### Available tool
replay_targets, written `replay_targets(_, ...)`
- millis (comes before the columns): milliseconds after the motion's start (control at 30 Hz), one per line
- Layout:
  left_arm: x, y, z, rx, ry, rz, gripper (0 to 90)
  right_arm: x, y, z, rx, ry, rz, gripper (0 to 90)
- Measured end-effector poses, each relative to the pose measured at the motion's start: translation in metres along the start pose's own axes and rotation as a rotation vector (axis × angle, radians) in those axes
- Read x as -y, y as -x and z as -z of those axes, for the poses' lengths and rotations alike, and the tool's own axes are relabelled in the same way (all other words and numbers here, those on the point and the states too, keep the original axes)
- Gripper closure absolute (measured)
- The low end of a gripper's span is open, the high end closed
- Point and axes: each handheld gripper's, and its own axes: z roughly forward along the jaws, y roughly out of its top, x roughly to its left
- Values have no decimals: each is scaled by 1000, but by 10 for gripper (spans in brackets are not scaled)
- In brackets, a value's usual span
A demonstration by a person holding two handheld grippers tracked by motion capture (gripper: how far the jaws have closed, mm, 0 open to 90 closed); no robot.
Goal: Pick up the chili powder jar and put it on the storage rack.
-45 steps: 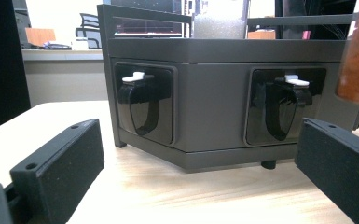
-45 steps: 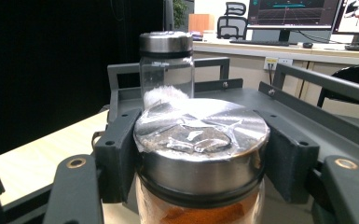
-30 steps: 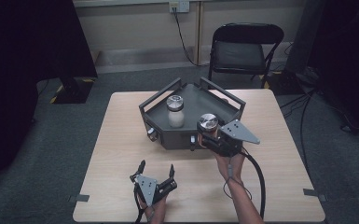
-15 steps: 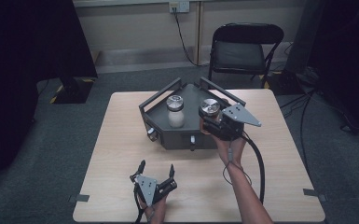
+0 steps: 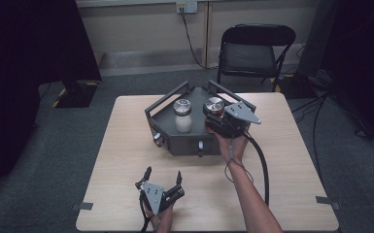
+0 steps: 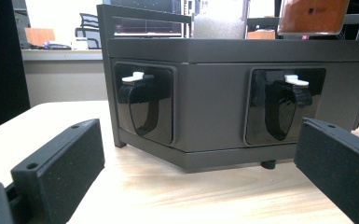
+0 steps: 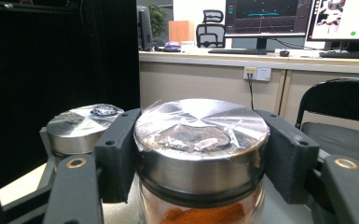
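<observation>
Moved: your right hand-held gripper (image 5: 214, 110) carried the orange-powder jar (image 7: 200, 154) farther over the rack (image 5: 184, 141) | clamped on lid | left hand-held gripper (image 5: 163, 179) open, near counter (image 5: 281, 194) edge | risk: clipping white-powder jar (image 5: 182, 115).

My left gripper (image 5: 164, 176) is a matte black body with two slim black prongs and a small grey three-cornered plate dotted with screws on top; in the left gripper view its pads (image 6: 58, 170) are chunky, grainy black blocks, each with small round holes, and a brass-coloured rivet shows at the bottom left corner. My right gripper (image 5: 217, 112) carries a larger grey three-cornered plate and trails a thick black cable along my bare forearm, with a thinner wire looped at the wrist. In the right gripper view its black linkage arms bear brass-ringed pivots.
</observation>
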Motion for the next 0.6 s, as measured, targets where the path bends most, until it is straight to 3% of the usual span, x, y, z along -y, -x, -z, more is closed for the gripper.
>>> replay_targets(200, 0, 0, 0, 0, 0, 0, 12, 5, -3, -8, 31, 4, -6, 348)
replay_targets(600, 0, 0, 0, 0, 0, 0, 12, 10, -6, -18, 46, -28, 12, 347)
